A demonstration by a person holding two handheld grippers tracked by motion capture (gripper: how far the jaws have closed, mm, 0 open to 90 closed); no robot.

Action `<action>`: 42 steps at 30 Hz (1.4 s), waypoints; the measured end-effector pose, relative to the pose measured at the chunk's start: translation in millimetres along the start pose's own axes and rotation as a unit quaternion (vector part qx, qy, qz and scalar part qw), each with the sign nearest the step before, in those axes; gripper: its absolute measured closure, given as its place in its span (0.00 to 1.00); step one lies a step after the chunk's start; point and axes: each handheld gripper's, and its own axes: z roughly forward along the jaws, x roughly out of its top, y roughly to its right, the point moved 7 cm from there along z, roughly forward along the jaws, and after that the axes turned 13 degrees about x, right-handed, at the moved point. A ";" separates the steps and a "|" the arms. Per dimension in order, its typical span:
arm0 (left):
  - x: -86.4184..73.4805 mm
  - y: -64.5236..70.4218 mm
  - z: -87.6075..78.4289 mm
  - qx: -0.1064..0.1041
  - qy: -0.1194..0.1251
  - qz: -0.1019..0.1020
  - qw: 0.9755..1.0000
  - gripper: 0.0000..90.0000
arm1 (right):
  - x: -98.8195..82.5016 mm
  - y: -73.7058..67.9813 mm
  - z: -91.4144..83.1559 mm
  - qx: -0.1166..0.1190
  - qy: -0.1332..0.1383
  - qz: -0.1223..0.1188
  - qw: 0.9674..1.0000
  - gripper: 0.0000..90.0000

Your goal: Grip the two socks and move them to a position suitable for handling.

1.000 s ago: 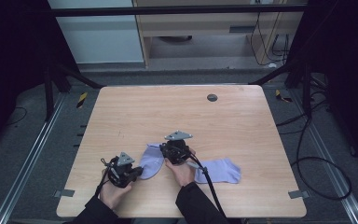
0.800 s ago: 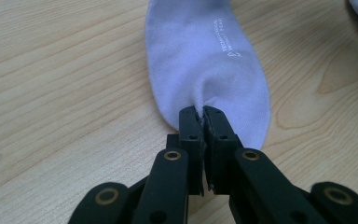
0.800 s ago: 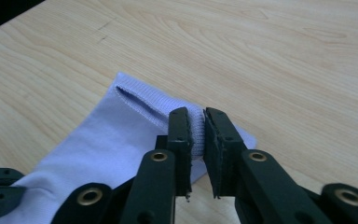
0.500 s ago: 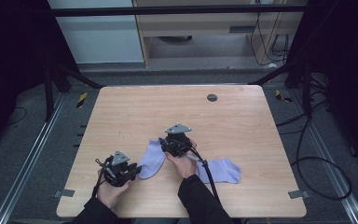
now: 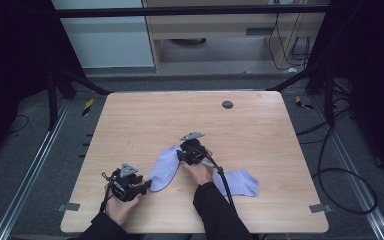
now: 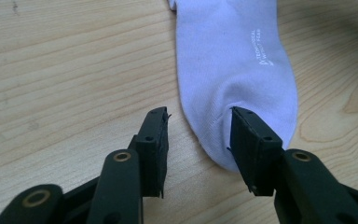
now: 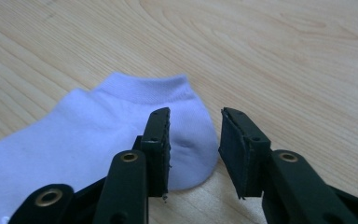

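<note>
Pale lilac ankle sock lying flat on the light wooden table; left gripper and right gripper both parted at opposite ends, gripping nothing.

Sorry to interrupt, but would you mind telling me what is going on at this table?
A person holds a two-jaw gripper in each hand over a light wooden table. The left gripper sits open at one end of a pale lilac sock, and the right gripper is open at its other end. Neither grips it yet. A second pale lilac sock lies by the right forearm.
</note>
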 end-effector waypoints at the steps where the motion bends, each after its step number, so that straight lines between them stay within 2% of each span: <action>1: 0.0 0.0 0.0 0.000 0.000 0.000 1.000 0.65 | 0.0 0.0 0.0 0.000 0.000 0.000 1.000 0.71; 3: -0.6 0.5 1.0 0.002 -0.003 0.003 1.000 0.67 | -2.7 3.9 1.8 -0.007 -0.004 0.004 1.000 0.76; 10: -1.3 1.7 3.2 0.016 -0.015 0.012 1.000 0.78 | -5.5 4.5 2.7 -0.002 -0.014 0.010 1.000 0.86; 14: -0.4 2.6 3.7 0.017 -0.020 0.015 1.000 0.88 | -6.1 2.4 2.6 0.004 -0.021 0.019 1.000 0.96; 18: 1.1 4.2 3.8 0.015 -0.028 0.022 0.999 0.95 | -5.5 -0.4 -0.7 0.016 -0.018 0.024 0.999 0.98; 23: 4.9 -0.6 2.2 0.014 -0.026 0.019 0.999 0.96 | 0.9 -9.6 -18.9 0.027 0.003 0.011 1.000 0.98; 30: 20.5 -26.5 -3.1 0.042 0.000 0.010 0.999 0.97 | 2.4 -30.0 -43.4 0.037 0.015 -0.012 0.999 0.98; 34: 23.6 -35.1 0.2 0.047 0.002 0.009 0.999 0.97 | -7.0 -41.3 -48.0 0.043 0.011 -0.011 0.999 0.98; 37: 24.6 -38.2 4.0 0.051 -0.004 0.024 0.998 0.97 | -18.3 -48.1 -48.9 0.035 0.003 -0.013 0.999 0.98; 42: 22.7 -41.3 10.4 0.056 -0.015 0.040 0.998 0.95 | -38.5 -58.1 -44.3 0.042 -0.006 -0.001 0.999 0.98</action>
